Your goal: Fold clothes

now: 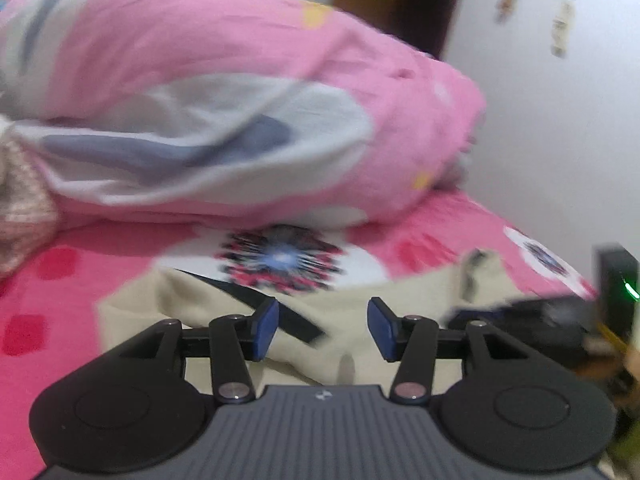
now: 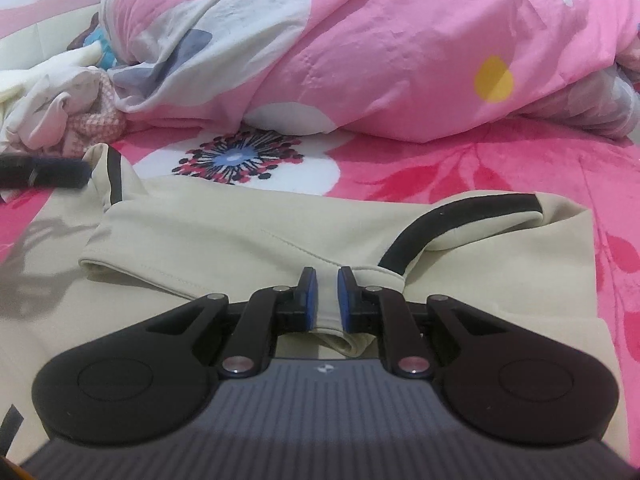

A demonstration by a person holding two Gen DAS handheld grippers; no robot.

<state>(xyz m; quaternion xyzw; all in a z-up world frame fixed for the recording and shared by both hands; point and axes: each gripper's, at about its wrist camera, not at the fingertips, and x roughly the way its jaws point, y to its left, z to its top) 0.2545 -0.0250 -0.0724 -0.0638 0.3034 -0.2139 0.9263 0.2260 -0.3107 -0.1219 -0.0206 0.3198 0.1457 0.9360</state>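
Right gripper (image 2: pixel 325 288): jaws pinched on a folded edge of the beige garment (image 2: pixel 224 236).
Left gripper (image 1: pixel 323 326): jaws apart, empty, above the same garment.
Garment: spread crosswise on the pink bedsheet (image 2: pixel 500 160) (quilt (image 2: pixel 360 40) beyond); right hand nearer.

your garment (image 2: pixel 248 232) is beige with black trim; the bedsheet (image 2: pixel 460 160) is hot pink, white-flowered; the duvet (image 2: pixel 360 48) is pale pink with grey-white patches and yellow dots.
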